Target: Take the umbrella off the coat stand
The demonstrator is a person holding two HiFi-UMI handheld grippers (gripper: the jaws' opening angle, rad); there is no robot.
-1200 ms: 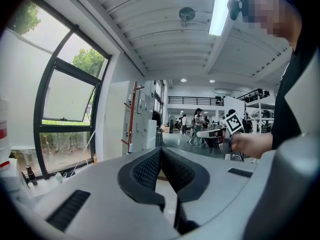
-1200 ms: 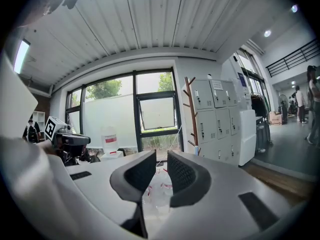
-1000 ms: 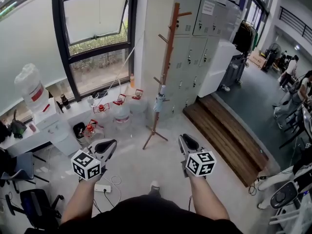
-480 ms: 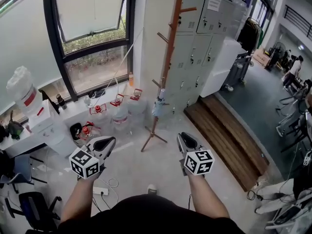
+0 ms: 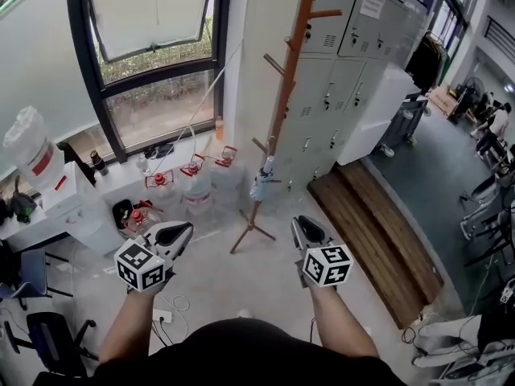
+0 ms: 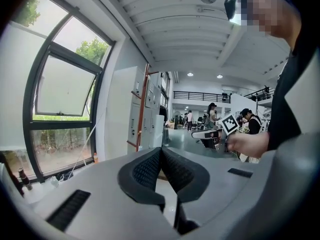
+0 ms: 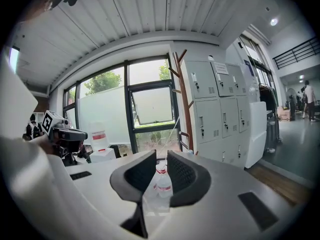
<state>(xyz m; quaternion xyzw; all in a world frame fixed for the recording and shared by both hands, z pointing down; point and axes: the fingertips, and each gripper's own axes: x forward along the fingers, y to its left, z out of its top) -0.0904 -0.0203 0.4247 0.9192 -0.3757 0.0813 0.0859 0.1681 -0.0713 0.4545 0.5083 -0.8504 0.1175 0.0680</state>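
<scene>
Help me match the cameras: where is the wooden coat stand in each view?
Head view: coat stand, upper centre.
Left gripper view: coat stand, left of centre.
Right gripper view: coat stand, just right of centre.
Shared landmark: grey lockers next to it.

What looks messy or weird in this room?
Nothing looks spilled or broken. The oddest bit: the tall coat stand is bare except for a folded umbrella hanging low on it. Water jugs crowd the floor under the window, and a power strip lies loose nearby.
</scene>
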